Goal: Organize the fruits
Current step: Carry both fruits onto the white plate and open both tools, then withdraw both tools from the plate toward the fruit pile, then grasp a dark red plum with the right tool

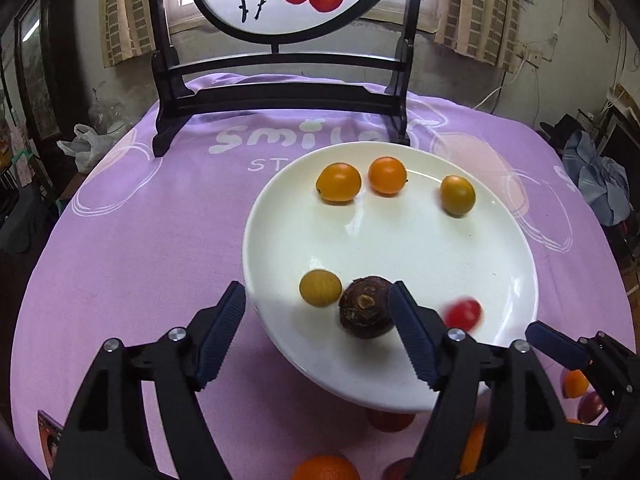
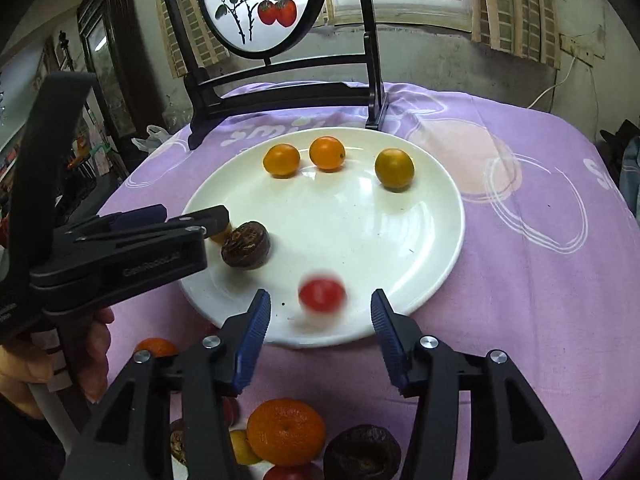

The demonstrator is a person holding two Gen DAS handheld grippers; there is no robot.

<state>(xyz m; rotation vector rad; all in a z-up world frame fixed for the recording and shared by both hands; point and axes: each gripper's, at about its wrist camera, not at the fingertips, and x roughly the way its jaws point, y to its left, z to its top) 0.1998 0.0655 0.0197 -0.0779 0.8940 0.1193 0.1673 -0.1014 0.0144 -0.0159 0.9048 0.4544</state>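
A white plate [image 1: 400, 248] [image 2: 340, 220] lies on the purple cloth. Three orange fruits [image 1: 387, 175] [image 2: 327, 153] sit along its far side. Nearer me on the plate are a yellow fruit [image 1: 320, 288], a brown round fruit [image 1: 366, 312] [image 2: 245, 250] and a blurred red tomato [image 1: 463, 314] [image 2: 322, 295]. My left gripper [image 1: 318, 296] is open over the plate's near rim, with the brown fruit beside its right finger and not squeezed. My right gripper [image 2: 320, 300] is open too; the tomato lies loose between its fingertips.
A round painted screen on a dark wooden stand [image 1: 280, 92] rises behind the plate. In front of the plate lie loose fruits: a mandarin [image 2: 286, 432], a dark wrinkled fruit [image 2: 362, 454] and some red ones. A hand [image 2: 92, 352] holds the left gripper.
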